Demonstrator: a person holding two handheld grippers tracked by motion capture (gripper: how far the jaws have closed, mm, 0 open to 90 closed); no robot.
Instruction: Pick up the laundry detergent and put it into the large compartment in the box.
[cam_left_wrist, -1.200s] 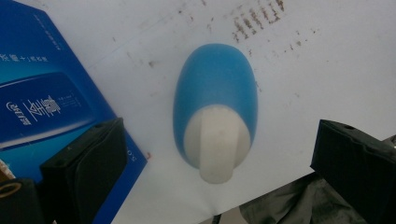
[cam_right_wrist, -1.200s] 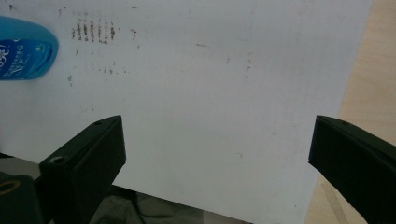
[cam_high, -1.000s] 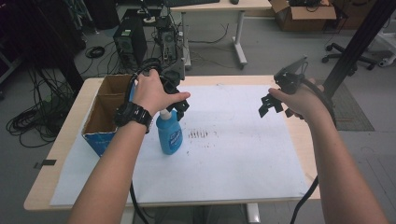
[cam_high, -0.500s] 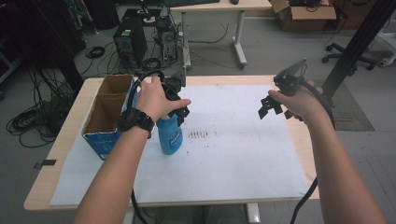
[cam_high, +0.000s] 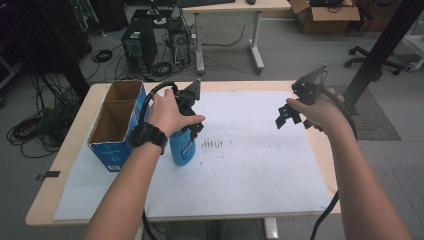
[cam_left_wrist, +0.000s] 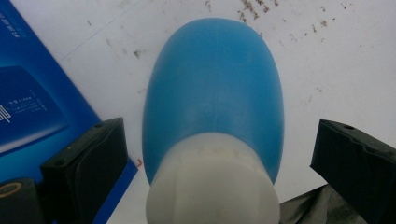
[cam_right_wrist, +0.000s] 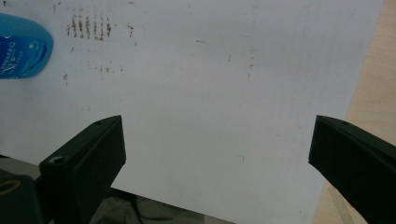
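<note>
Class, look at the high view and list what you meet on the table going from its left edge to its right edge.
Cardboard box → left gripper over the blue bottle → dark smudges on the white paper → right gripper.

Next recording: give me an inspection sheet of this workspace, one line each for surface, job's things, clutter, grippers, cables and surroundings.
Surface: wooden table covered by a white paper sheet with dark smudges near its middle.
Job's things: blue bottle with a white cap, upright on the sheet, close beside the box.
Clutter: open blue cardboard box with two compartments, at the table's left side.
Grippers: left gripper open, jaws on either side of the bottle's cap, not touching; right gripper open, above bare sheet.
Cables: a black cable loops from the left gripper; another trails below the right forearm.
Surroundings: computer towers, floor cables, a second table, a cardboard box, an office chair.
</note>
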